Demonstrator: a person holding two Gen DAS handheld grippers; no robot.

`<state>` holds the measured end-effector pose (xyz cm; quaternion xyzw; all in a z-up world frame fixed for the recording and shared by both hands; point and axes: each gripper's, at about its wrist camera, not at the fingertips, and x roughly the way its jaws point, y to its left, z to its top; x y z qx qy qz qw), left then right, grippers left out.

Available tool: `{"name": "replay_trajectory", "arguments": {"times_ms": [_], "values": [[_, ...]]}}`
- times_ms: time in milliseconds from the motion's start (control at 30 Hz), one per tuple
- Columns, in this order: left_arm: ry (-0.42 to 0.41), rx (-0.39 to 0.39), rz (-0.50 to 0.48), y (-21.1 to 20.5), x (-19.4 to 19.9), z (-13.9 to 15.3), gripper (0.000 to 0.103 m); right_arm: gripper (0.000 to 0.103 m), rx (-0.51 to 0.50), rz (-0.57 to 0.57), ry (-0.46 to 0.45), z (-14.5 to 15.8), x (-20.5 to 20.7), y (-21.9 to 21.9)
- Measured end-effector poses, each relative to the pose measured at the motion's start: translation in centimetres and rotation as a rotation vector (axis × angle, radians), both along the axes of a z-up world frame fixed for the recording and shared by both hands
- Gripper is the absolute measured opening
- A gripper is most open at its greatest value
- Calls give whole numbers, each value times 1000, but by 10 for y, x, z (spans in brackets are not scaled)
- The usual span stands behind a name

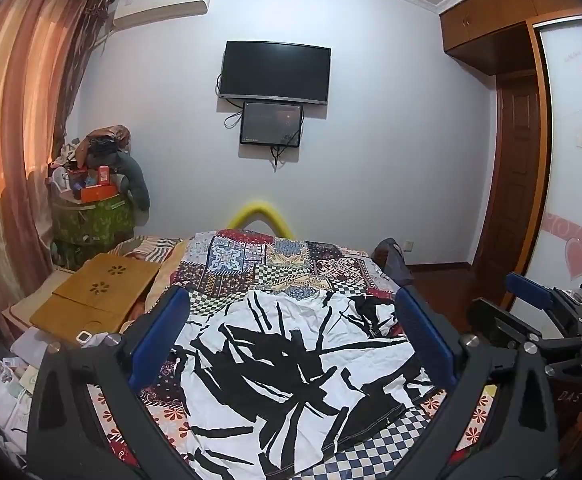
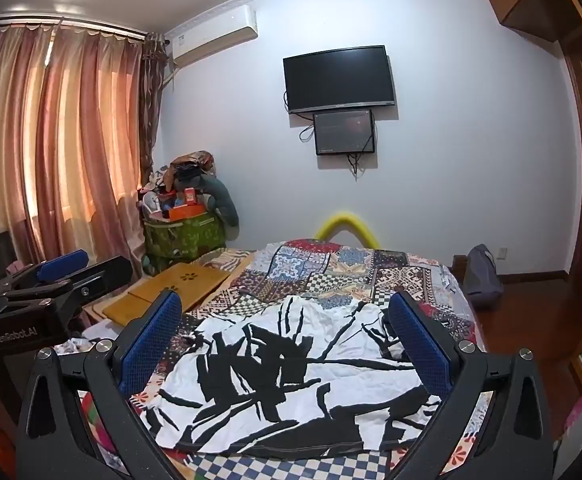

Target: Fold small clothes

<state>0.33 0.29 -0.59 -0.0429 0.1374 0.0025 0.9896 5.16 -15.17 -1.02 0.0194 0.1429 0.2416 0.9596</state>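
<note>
A white garment with bold black brush-stroke marks (image 1: 291, 380) lies spread out and rumpled on the near end of the bed (image 1: 275, 264), over a patchwork cover of checks and tile patterns. From the left wrist view the left gripper (image 1: 293, 304) hangs above the cloth with its blue-padded fingers (image 1: 163, 336) set wide apart, nothing between them; the garment fills the gap and runs toward the lower edge of the frame. The right wrist view shows the same: the right gripper (image 2: 285, 310) is above the garment (image 2: 291, 376), its fingers (image 2: 151, 340) spread wide and empty, the cloth's near hem lying across a blue-and-white checked strip of the bedding. Whether either pair of fingers touches the fabric cannot be told from these angles. Each gripper shows at the edge of the other's view — the right one at the right of the left wrist view (image 1: 531, 292), the left one at the left of the right wrist view (image 2: 63, 268) — so they sit side by side at the near end of the bed. A folded wooden lap desk (image 1: 95, 292) rests on the bed's left side, beside the garment and apart from it. On the far wall hang a dark television (image 1: 274, 72) and, just under it, a smaller screen (image 1: 271, 123). An air conditioner (image 1: 163, 2) is mounted high on the left, near pink curtains (image 1: 15, 128), and a pile of bags and boxes (image 1: 95, 184) stands in the corner.
</note>
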Motion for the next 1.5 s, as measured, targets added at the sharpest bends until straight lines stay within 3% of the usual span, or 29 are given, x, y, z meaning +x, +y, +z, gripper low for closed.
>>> {"name": "replay_trajectory", "arguments": {"times_ms": [1500], "values": [[10,3,-14,-3,5,-1,103,103,22,-33,31,0,4,-7]]}}
